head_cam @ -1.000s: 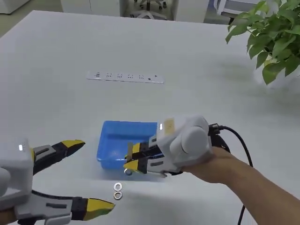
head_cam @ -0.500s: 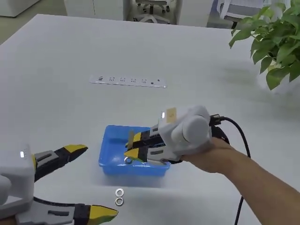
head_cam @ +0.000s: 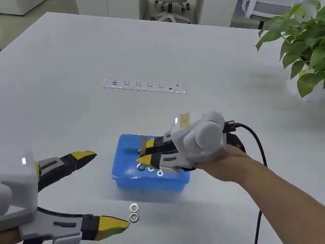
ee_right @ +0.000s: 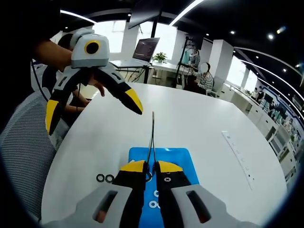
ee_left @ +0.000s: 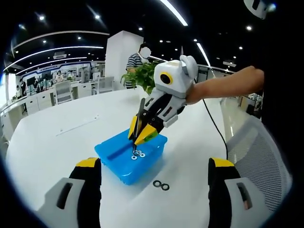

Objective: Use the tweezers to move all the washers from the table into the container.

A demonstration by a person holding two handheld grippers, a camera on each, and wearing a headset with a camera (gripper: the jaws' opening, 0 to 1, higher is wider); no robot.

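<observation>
Head view: the right gripper [head_cam: 146, 153] is hovering over the blue container [head_cam: 147, 183], clamping the tweezers [ee_right: 152, 137] between its narrowed jaws.
Over the last second the tweezers have been travelling from the tabletop [head_cam: 71, 56] just in front of the container to a spot above its floor. There three washers [head_cam: 151, 169] are lying under the tips, though whether the tips are gripping one of them I cannot tell. That probably means one more washer is being delivered. On the tabletop just in front of the container the two washers [head_cam: 134, 207] left outside are waiting, touching each other, so the job is not finished. Near them the left gripper [head_cam: 107, 188] is idling, jaws spread wide and holding nothing.
</observation>
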